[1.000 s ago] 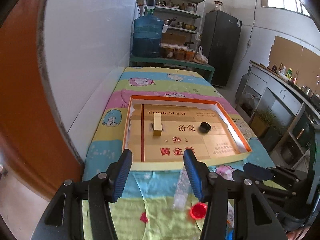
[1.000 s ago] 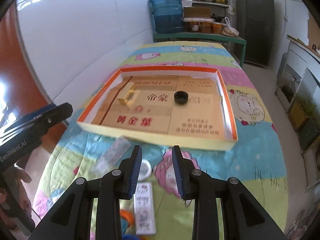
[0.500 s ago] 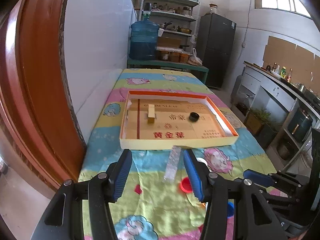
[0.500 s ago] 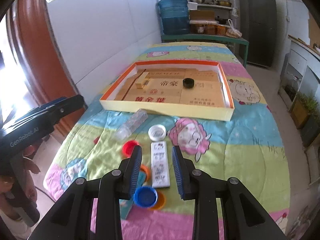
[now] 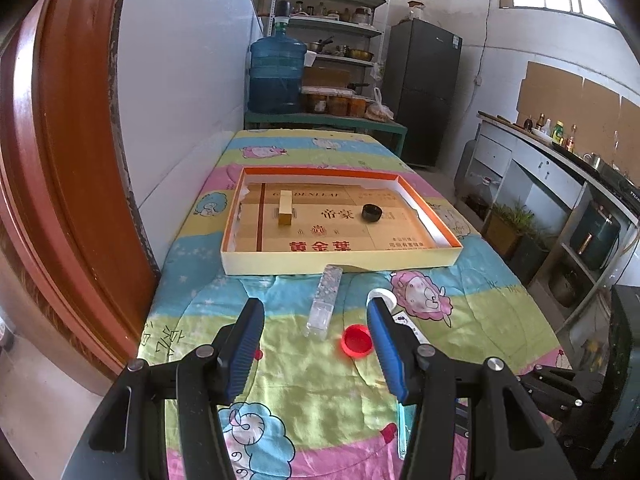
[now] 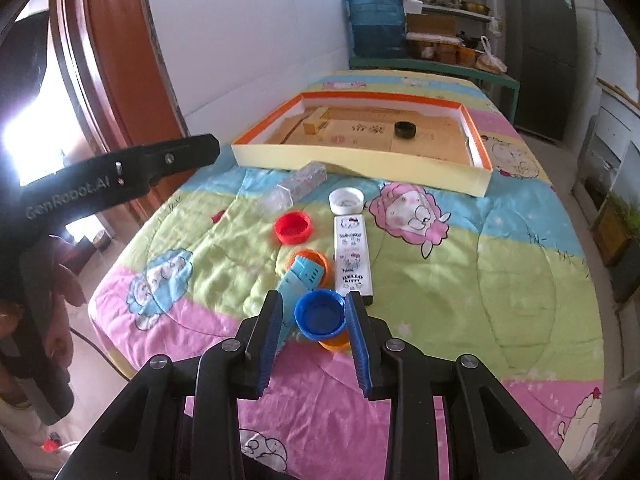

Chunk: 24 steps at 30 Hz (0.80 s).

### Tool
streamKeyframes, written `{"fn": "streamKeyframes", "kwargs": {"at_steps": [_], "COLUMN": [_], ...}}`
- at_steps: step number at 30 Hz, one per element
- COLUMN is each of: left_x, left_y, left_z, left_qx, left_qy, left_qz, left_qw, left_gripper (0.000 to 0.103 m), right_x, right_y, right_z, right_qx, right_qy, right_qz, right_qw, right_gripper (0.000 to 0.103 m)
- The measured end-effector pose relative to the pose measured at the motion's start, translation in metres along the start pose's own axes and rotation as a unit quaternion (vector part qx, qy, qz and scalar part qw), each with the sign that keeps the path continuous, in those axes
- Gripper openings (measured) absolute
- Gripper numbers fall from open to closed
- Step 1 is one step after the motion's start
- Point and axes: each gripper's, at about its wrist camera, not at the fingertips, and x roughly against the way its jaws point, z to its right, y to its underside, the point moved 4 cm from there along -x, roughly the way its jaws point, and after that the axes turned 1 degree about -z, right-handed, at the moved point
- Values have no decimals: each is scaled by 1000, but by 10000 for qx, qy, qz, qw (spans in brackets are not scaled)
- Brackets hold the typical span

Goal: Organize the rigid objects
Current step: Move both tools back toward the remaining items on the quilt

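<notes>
A shallow orange-rimmed tray (image 5: 400, 261) (image 6: 360, 160) holds a wooden block (image 5: 285, 208) (image 6: 316, 124) and a black cap (image 5: 372, 212) (image 6: 405, 129). My left gripper (image 5: 315, 308) is open and empty over the quilt, with a clear plastic box (image 5: 326, 300) and a red cap (image 5: 357, 341) seen beyond its tips. My right gripper (image 6: 314, 304) hovers near the table's front edge. Its jaws stand narrowly apart and are opening. A blue cap (image 6: 320, 314) shows between the fingertips, but the pads do not press it.
Loose on the quilt are a white cap (image 6: 346, 200), a red cap (image 6: 293, 227), a Hello Kitty box (image 6: 353, 254), a light-blue box (image 6: 300, 280) on an orange cap (image 6: 316, 258), and another orange cap (image 6: 334, 345). A wall and wooden door frame (image 5: 60, 160) run along the left.
Both grippers have drawn back from the tray toward the table's near edge. The loose caps and boxes have come into the right wrist view, and the blue cap now sits between its fingertips.
</notes>
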Motion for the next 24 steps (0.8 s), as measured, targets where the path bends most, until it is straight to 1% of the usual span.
{"fn": "streamKeyframes", "kwargs": {"at_steps": [2, 3, 4, 5, 8, 13, 14, 15, 16, 18, 21, 24], "left_x": [0, -1, 0, 0, -1, -3, -4, -5, -6, -8, -10, -10], "left_y": [0, 1, 0, 0, 1, 4, 6, 7, 8, 10, 13, 16], "left_z": [-1, 0, 0, 0, 1, 1, 1, 1, 2, 2, 3, 8], "left_qx": [12, 10, 4, 3, 22, 23, 18, 12, 2, -10, -12, -15], "left_qy": [7, 14, 6, 9, 48, 51, 45, 41, 39, 47, 95, 235], "left_qz": [-2, -5, -6, -3, 1, -36, -61, -83, -103, -135, -172, -183], "left_qw": [10000, 10000, 10000, 10000, 10000, 10000, 10000, 10000, 9999, 9999, 9998, 9996], "left_gripper": [53, 53, 53, 53, 53, 53, 53, 53, 53, 53, 53, 53], "right_x": [-2, -3, -4, -5, -7, -12, -13, -15, -16, -18, -17, -9], "right_y": [0, 0, 1, 1, 2, 4, 4, 5, 5, 5, 5, 1], "right_z": [3, 5, 6, 7, 8, 5, 5, 5, 5, 7, 10, 17], "right_qx": [-24, -32, -39, -45, -41, 71, 74, 73, 68, 41, -21, -149], "right_qy": [28, 49, 69, 72, 13, 116, 113, 106, 116, 121, 97, 151], "right_qz": [-15, -19, -32, -48, -73, -108, -142, -181, -203, -219, -210, -13], "right_qw": [10000, 10000, 10000, 10000, 10000, 9998, 9998, 9998, 9997, 9997, 9997, 9998], "right_gripper": [34, 40, 49, 51, 51, 51, 50, 47, 37, 31, 31, 31]}}
